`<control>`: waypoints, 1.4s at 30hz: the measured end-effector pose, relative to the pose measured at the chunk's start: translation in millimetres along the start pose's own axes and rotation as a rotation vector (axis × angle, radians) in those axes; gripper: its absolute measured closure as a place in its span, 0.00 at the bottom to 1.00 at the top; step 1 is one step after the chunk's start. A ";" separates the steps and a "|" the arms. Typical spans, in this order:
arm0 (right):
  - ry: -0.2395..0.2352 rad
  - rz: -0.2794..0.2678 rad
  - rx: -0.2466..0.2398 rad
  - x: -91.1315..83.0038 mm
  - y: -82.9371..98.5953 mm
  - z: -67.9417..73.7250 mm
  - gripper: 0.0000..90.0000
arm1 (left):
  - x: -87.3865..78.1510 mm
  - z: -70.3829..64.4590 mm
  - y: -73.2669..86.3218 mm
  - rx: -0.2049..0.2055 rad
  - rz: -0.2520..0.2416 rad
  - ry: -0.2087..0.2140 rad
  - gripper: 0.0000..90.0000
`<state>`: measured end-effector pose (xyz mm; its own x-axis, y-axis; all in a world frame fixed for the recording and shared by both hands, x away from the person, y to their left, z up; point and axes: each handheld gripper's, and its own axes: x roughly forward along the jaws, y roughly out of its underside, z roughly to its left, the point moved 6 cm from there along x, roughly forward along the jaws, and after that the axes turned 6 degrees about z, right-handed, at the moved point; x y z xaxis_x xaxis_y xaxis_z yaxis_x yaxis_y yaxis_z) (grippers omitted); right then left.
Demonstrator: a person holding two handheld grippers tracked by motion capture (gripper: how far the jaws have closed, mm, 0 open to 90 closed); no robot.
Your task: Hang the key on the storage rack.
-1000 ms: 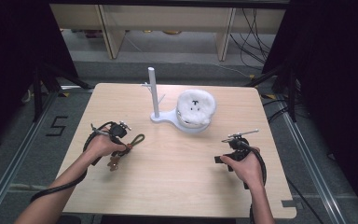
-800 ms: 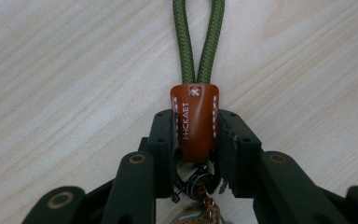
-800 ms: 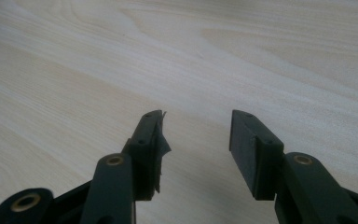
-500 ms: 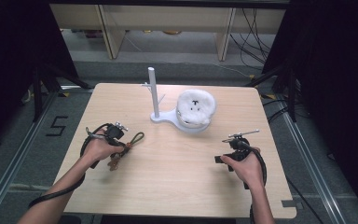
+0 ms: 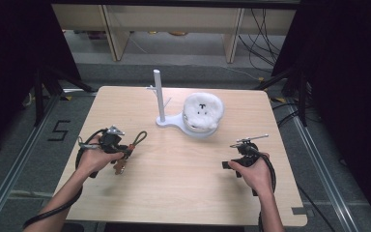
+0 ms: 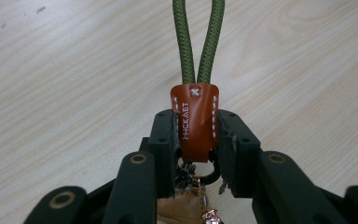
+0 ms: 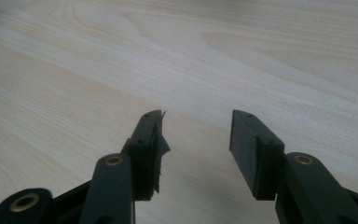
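Lengthwise, the keychain [image 6: 194, 122] points straight ahead from the left gripper [image 6: 196, 135]

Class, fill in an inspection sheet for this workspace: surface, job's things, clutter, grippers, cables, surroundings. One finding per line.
Surface: light wooden table, bare near the front edge.
Job's things: keychain with green cord loop and brown leather tab; white stand with upright post; fluffy white item on the stand's base.
Clutter: nothing seen.
Grippers: left gripper shut on the keychain's leather tab; right gripper open, nothing between its fingers.
Cables: black cable trails from the left gripper.
Surroundings: grey floor, wooden shelving behind.
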<state>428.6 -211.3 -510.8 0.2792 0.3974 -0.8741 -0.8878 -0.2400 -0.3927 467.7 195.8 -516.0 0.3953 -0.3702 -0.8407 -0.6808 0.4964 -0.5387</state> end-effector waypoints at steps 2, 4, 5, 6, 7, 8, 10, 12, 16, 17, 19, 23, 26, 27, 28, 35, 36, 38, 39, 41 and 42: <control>-0.001 -0.002 -0.001 -0.2 0.0 0.0 0.61 | -2.9 0.1 -0.2 -0.002 -0.017 -0.001 0.76; 0.001 -0.003 -0.001 -0.3 0.1 -0.3 0.61 | -5.7 0.2 -0.1 -0.006 -0.033 -0.002 0.76; 0.006 -0.004 -0.012 0.2 0.6 -1.8 0.61 | -6.2 0.5 -0.4 -0.006 -0.047 -0.010 0.76; 0.008 -0.010 -0.013 0.1 0.4 -2.0 0.61 | -7.3 0.7 -0.3 -0.007 -0.062 -0.014 0.76; 0.012 -0.010 -0.008 0.2 0.3 -2.3 0.61 | -8.4 0.8 -0.2 -0.006 -0.074 -0.017 0.76; 0.008 -0.014 -0.013 0.0 0.3 -2.4 0.61 | -9.8 0.9 -0.2 0.002 -0.086 -0.015 0.76; 0.007 -0.009 -0.013 -0.3 0.4 -2.4 0.61 | -12.0 1.3 0.8 0.011 -0.102 -0.016 0.76; 0.006 -0.012 -0.008 -0.1 0.1 -1.9 0.60 | -12.5 1.6 1.6 0.017 -0.123 -0.024 0.76; 0.008 -0.015 -0.011 -0.5 0.3 -2.3 0.60 | -11.9 1.9 2.9 0.010 -0.165 -0.029 0.76; 0.000 -0.012 0.007 -1.0 0.2 -0.9 0.60 | -11.8 1.6 2.8 0.008 -0.177 -0.021 0.76; 0.001 -0.013 0.008 -1.0 0.3 -1.0 0.60 | -12.3 1.2 2.5 0.003 -0.200 -0.019 0.76; 0.003 -0.017 0.007 -0.7 0.3 -0.9 0.59 | -14.0 0.1 0.6 -0.016 -0.261 -0.027 0.76; 0.006 -0.019 0.000 -0.6 0.2 -1.4 0.59 | -16.1 0.3 0.2 -0.019 -0.282 -0.028 0.76; 0.014 -0.022 -0.012 0.0 0.4 -2.4 0.59 | -17.2 0.3 0.0 -0.025 -0.288 -0.039 0.76; 0.007 -0.020 -0.001 -0.4 0.3 -1.3 0.59 | -16.9 -0.8 -1.7 -0.037 -0.317 -0.023 0.76; 0.014 -0.026 -0.003 0.3 0.3 -1.4 0.59 | -21.1 -0.3 -4.5 -0.049 -0.365 -0.039 0.76; 0.014 -0.027 -0.002 0.2 0.3 -1.4 0.59 | -21.7 -0.5 -5.0 -0.055 -0.373 -0.035 0.76; 0.006 -0.028 -0.006 0.0 -0.1 -1.6 0.58 | -23.3 -0.1 -6.3 -0.057 -0.393 -0.039 0.76; 0.004 -0.025 0.005 -0.6 -0.2 -0.8 0.58 | -24.3 -0.1 -6.5 -0.060 -0.398 -0.044 0.76; 0.018 -0.030 -0.005 -0.5 0.0 -1.9 0.58 | -25.6 0.0 -8.0 -0.063 -0.417 -0.044 0.76; 0.018 -0.032 -0.006 -0.5 -0.1 -2.0 0.58 | -27.0 -0.2 -8.5 -0.067 -0.422 -0.048 0.76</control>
<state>429.3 -213.2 -510.9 0.3141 0.3892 -0.8659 -0.8759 -0.2329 -0.4225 462.7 201.4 -488.7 0.6746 -0.4923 -0.5501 -0.4916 0.2563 -0.8322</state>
